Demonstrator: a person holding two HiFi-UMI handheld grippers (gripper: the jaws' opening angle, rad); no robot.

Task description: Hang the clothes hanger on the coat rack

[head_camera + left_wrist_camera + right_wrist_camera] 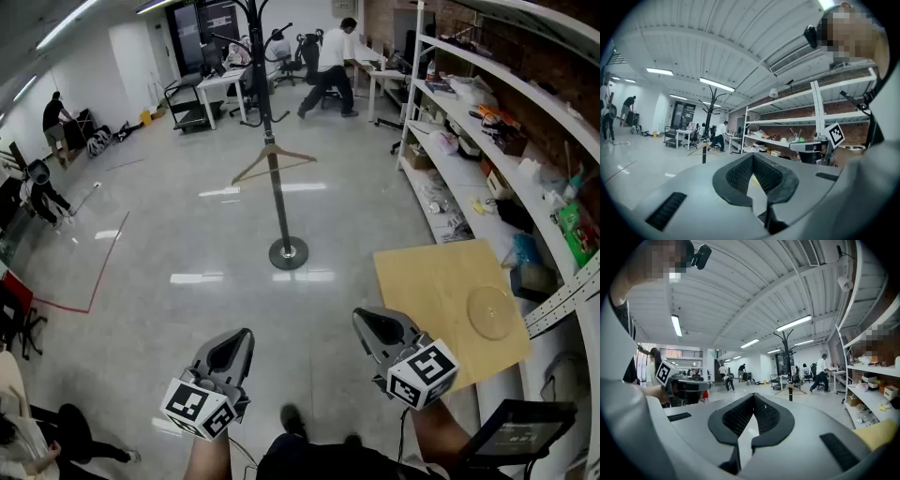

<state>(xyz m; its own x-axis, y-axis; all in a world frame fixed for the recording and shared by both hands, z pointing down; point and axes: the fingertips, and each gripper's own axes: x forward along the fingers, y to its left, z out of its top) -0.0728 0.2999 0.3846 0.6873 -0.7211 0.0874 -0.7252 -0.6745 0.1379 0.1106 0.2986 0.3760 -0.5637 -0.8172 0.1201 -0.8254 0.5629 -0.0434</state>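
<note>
The left tongs (234, 339) and right tongs (370, 323) are held near and side by side, both clenched shut with nothing between them. The hanger (273, 161) is seen hung on the rack (279, 206), against its pole, farther off in the middle, and open floor (187, 234) is left between it and the tongs and out to a red line (103, 272) on the left. On the right the room is bounded by the left edge of the board (441, 291), just beside the right tongs, and by the shelves (450, 131) running far along the wall.
</note>
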